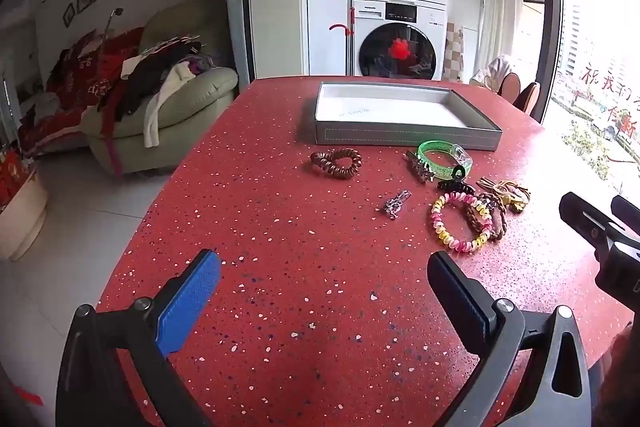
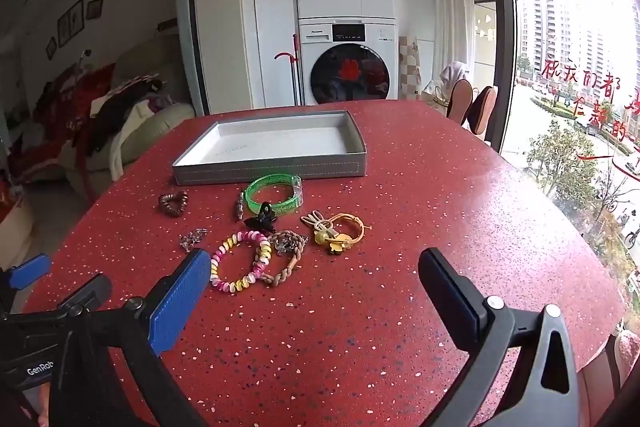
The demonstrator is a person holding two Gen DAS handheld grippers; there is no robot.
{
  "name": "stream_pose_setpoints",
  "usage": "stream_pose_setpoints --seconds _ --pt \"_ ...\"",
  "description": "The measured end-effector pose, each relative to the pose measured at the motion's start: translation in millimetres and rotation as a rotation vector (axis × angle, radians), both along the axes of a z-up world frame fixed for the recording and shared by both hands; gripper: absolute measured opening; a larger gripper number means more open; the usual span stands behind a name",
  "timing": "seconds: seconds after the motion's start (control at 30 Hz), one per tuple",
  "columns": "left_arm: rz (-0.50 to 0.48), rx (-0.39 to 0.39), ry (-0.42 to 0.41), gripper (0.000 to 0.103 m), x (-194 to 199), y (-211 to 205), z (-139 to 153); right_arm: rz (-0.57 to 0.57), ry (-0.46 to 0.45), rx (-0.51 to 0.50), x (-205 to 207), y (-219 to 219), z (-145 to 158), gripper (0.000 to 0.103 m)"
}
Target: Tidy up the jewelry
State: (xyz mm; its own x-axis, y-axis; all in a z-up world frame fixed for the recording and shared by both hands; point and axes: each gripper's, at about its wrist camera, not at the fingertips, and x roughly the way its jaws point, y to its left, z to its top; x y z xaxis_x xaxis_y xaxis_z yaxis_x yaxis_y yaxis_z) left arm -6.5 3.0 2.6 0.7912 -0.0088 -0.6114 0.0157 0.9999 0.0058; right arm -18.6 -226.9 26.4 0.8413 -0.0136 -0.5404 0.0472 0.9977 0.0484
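Observation:
A shallow grey box [image 1: 400, 137] [image 2: 272, 171] with a white inside stands on the red speckled table [image 1: 280, 267] [image 2: 440, 207]. In front of it lie a green bangle [image 1: 442, 155] [image 2: 276, 195], a brown coil hair tie [image 1: 336, 163] [image 2: 173, 203], a pink and yellow coil tie [image 1: 460, 223] [image 2: 240, 263], a brown braided band [image 2: 288, 255], a black claw clip [image 1: 456, 183] [image 2: 262, 219], a silver clip [image 1: 394, 205] [image 2: 192, 238] and yellow-orange ties [image 2: 336, 231]. My left gripper [image 1: 324, 287] hangs open over bare table. My right gripper [image 2: 316, 287] is open too, just short of the pile.
A green sofa [image 1: 176, 95] heaped with clothes stands left of the table. Stacked white washing machines [image 1: 400, 39] [image 2: 344, 67] are behind it. A large window [image 2: 580, 107] runs along the right, with chair backs [image 2: 472, 107] at the table's far right edge.

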Motion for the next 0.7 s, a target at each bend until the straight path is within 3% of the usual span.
stream_pose_setpoints --seconds 0.7 --pt "-0.011 0.005 0.001 0.103 -0.6 -4.8 -1.5 -0.014 -0.013 0.015 -3.1 -5.8 0.5 0.103"
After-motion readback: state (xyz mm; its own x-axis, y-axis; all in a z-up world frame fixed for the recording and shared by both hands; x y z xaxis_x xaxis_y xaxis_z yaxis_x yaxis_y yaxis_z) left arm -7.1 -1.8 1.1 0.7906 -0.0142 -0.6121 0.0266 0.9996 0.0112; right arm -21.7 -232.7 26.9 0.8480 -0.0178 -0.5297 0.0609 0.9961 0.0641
